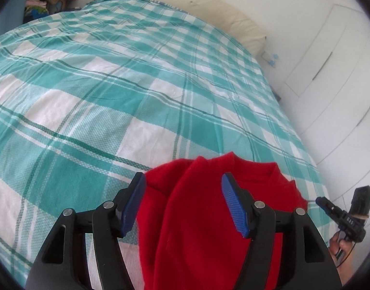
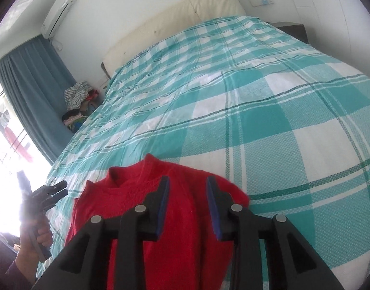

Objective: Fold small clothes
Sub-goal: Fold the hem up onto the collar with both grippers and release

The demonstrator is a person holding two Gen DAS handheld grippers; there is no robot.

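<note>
A small red knitted sweater (image 1: pixel 204 207) lies on the teal and white checked bed cover (image 1: pixel 126 77), collar towards the pillows. In the left wrist view a folded sleeve lies over its left side. My left gripper (image 1: pixel 183 181) is open, its blue-padded fingers spread over the sweater's left part, holding nothing. My right gripper (image 2: pixel 187 188) is open above the sweater (image 2: pixel 180 217) on its right side, empty. The right gripper also shows at the right edge of the left wrist view (image 1: pixel 339 215); the left one shows at the left of the right wrist view (image 2: pixel 49 193).
Cream pillows (image 2: pixel 175 17) line the head of the bed. A pile of clothes (image 2: pixel 76 99) sits by the blue curtain (image 2: pixel 32 77) beside the bed. White wardrobe doors (image 1: pixel 330 77) stand along the other side. The bed cover (image 2: pixel 257 96) stretches beyond the sweater.
</note>
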